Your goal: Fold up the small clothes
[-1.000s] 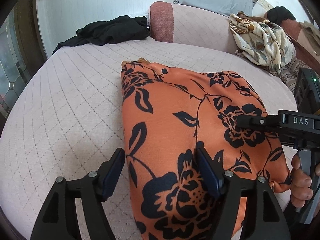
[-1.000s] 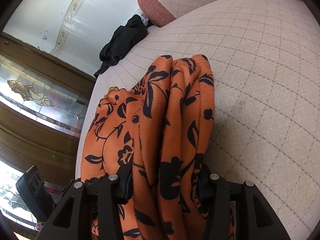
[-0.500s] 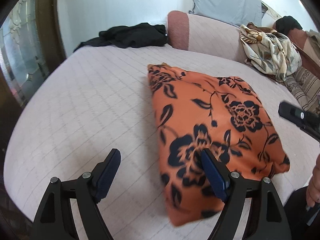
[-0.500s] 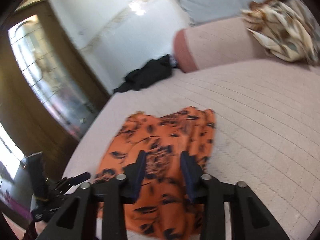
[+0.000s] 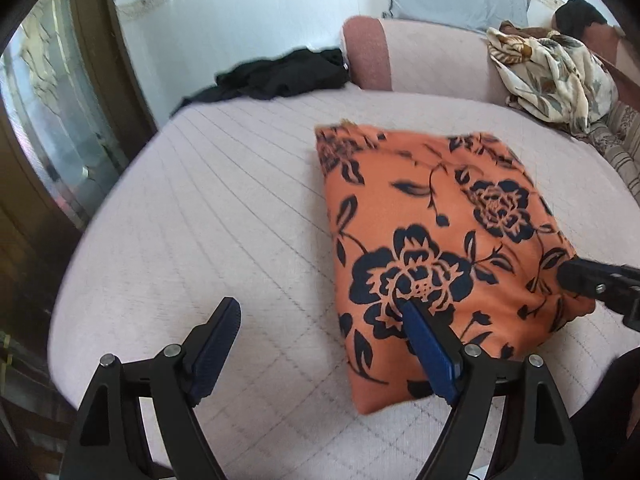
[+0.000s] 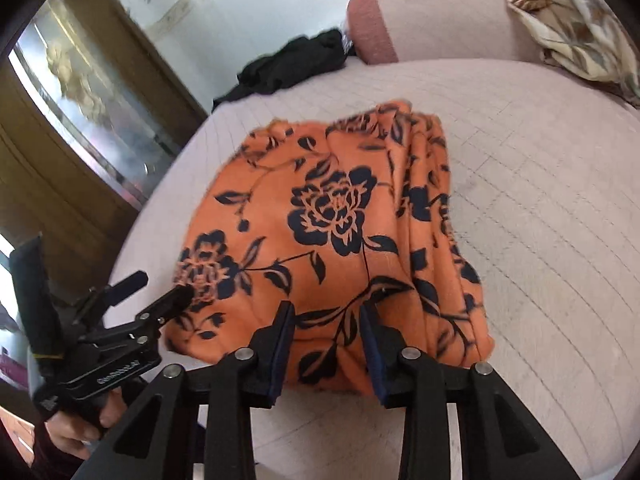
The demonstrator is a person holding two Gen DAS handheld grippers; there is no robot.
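An orange garment with black flowers (image 5: 432, 240) lies folded on the pink quilted bed (image 5: 200, 200). My left gripper (image 5: 320, 312) hovers open over the garment's near left corner. One finger hangs above the cloth and the other above bare quilt, with nothing held. In the right wrist view the same garment (image 6: 340, 216) shows stacked folds along its right side. My right gripper (image 6: 326, 312) floats above its near edge, jaws a narrow gap apart and empty. The left gripper (image 6: 160, 286) shows at the garment's left corner, and the right gripper's tip (image 5: 576, 276) at its right corner.
A black garment (image 5: 280, 76) lies crumpled at the bed's far edge beside a pink bolster (image 5: 368, 56). A cream patterned cloth (image 5: 552, 76) is heaped at the far right. A wooden door with glass (image 5: 52, 120) stands on the left. A hand (image 6: 76, 432) holds the left gripper.
The right gripper let go of the orange folds it had between its jaws. Both grippers drew back and rose. The garment now lies flat and folded.
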